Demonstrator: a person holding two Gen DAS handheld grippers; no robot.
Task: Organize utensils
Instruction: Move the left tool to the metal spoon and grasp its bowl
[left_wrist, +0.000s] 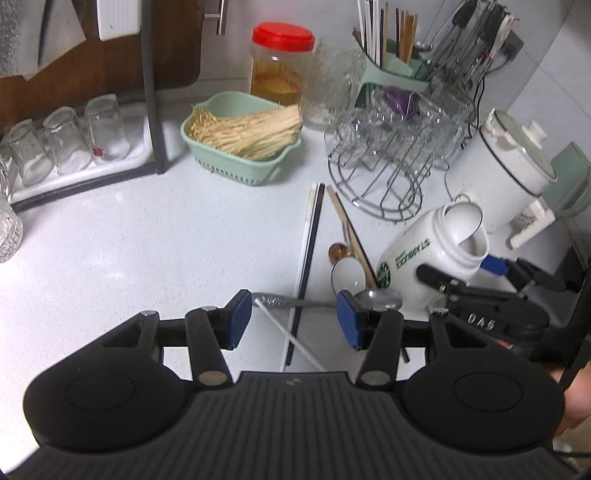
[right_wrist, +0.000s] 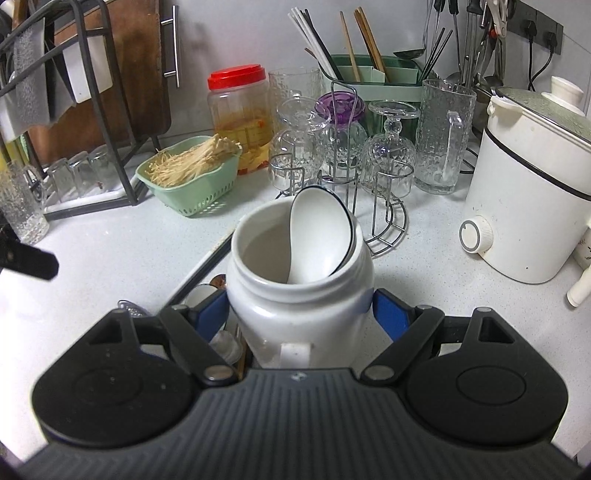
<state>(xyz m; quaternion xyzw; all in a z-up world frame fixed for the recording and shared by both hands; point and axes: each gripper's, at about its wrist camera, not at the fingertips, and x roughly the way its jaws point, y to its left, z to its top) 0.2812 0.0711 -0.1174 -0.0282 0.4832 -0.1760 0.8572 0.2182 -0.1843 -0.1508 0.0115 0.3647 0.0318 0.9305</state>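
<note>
Left claw (left_wrist: 293, 321) hangs open and empty above chopsticks (left_wrist: 308, 254) and spoons (left_wrist: 347, 275) strewn on the white bench (left_wrist: 129, 266); at right a tilted white jar (left_wrist: 432, 254) bears green lettering, not legible.

Right claw (right_wrist: 299, 314) is clamped on that jar (right_wrist: 299, 295), a white spoon (right_wrist: 317, 240) standing inside; glasses (right_wrist: 340, 144) crowd beyond.

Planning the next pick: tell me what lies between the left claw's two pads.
In the left wrist view, the open left claw frames a metal spoon handle, a white chopstick and the black chopstick lying on the counter.

Spoon handle (right_wrist: 295, 275) hidden inside jar (right_wrist: 299, 317)
</note>
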